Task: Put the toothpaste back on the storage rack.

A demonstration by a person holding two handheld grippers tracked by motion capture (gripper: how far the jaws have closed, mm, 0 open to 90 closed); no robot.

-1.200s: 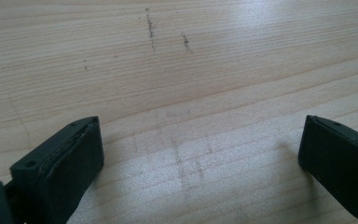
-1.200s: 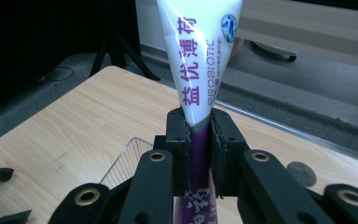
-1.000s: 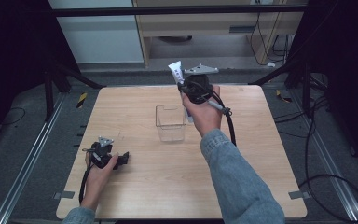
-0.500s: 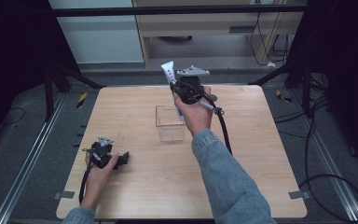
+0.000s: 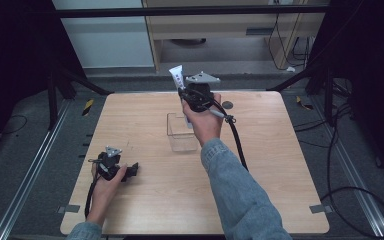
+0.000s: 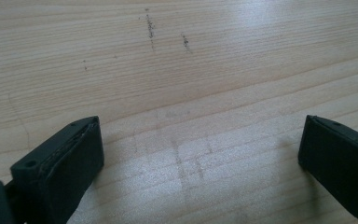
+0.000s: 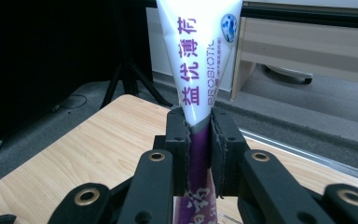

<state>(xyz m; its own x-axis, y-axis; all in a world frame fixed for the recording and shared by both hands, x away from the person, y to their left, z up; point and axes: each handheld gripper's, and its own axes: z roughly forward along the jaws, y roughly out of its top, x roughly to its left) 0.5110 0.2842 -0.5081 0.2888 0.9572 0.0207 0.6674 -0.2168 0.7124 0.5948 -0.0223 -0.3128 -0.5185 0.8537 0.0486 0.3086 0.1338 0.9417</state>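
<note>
White tube [image 7: 198,51] clamped in right gripper [image 5: 186,97] above clear box [image 5: 181,132], left gripper [image 5: 130,170] open

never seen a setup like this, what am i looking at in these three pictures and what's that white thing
A person sits at a wooden table and holds a hand tool with two black jaws in each hand. The high view looks down from above. The other two pictures come from small cameras riding on each tool, looking along its jaws. The left gripper rests on the table with its jaws open; its camera sees bare wood. The right gripper is raised and shut on a white and purple tube, printed "PROBIOTIC", which points up. Below that hand stands a clear plastic box on the table.
</note>
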